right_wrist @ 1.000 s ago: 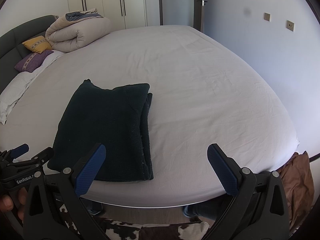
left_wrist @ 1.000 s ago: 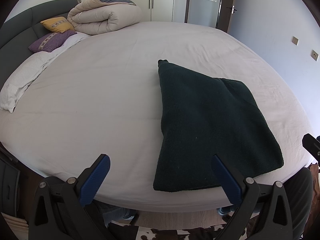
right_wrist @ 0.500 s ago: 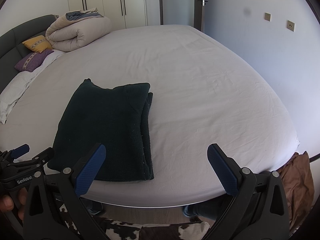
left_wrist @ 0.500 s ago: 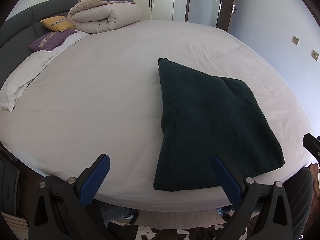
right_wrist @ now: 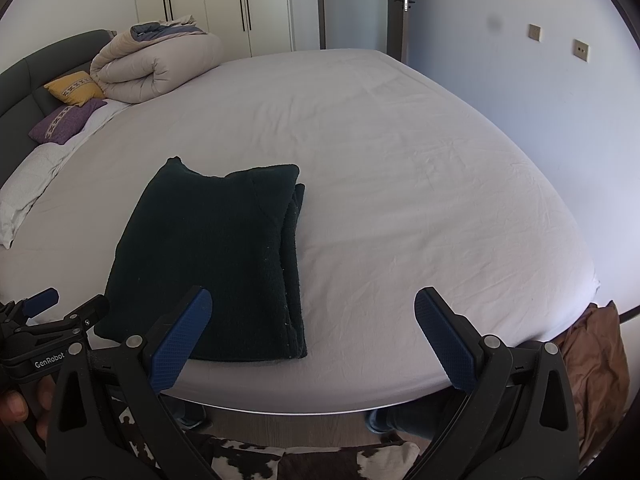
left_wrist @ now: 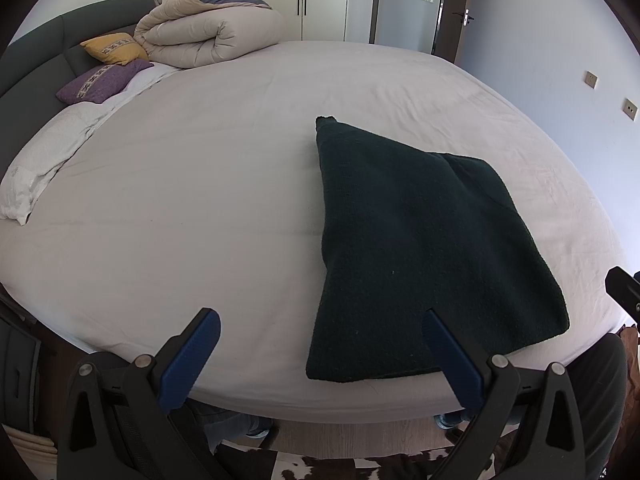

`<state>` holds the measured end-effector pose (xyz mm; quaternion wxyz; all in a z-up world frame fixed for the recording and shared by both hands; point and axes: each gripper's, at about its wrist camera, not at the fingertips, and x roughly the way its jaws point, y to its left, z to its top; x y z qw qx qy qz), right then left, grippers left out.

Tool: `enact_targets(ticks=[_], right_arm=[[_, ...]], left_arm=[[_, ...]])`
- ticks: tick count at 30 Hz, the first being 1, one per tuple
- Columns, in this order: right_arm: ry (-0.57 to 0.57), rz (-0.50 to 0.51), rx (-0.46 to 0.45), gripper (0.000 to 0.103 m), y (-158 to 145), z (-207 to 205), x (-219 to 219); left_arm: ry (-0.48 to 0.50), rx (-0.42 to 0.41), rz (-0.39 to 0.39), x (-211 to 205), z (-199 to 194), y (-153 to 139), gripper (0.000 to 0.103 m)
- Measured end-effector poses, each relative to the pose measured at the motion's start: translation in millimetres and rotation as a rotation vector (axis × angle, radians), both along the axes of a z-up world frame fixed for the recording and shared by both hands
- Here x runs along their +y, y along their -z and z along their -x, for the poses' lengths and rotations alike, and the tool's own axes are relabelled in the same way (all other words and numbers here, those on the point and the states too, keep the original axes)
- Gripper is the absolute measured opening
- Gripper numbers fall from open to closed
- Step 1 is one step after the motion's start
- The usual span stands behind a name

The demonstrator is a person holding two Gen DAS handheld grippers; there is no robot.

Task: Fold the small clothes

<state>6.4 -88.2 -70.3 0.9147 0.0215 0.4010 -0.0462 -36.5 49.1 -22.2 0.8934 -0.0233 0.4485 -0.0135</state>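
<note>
A dark green knit garment [left_wrist: 420, 240] lies folded flat near the front edge of the round white bed [left_wrist: 200, 200]. In the right wrist view the garment [right_wrist: 216, 256] shows stacked layers along its right side. My left gripper [left_wrist: 320, 322] is open and empty, held just off the bed's front edge, its right finger in front of the garment's near edge. My right gripper [right_wrist: 312, 304] is open and empty, held at the bed's front edge to the right of the garment. The left gripper [right_wrist: 40, 308] also shows at the lower left of the right wrist view.
A rolled beige duvet [left_wrist: 208, 28], a yellow pillow [left_wrist: 114, 48] and a purple pillow [left_wrist: 104, 82] lie at the far left by the dark headboard. A brown cloth [right_wrist: 592, 360] hangs at the right. A cowhide rug [right_wrist: 320, 460] covers the floor below.
</note>
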Motion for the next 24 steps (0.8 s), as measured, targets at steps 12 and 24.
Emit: enact_targets(ticks=[12, 24], right_arm=[[0.0, -0.001, 0.002, 0.103, 0.6, 0.3, 0.4], [0.006, -0.014, 0.009, 0.103, 4.5, 0.0, -1.0]], left_arm=[[0.003, 0.007, 0.001, -0.2, -0.9, 0.7, 0.103], [-0.016, -0.005, -0.004, 0.6, -0.1, -0.6, 0.103]])
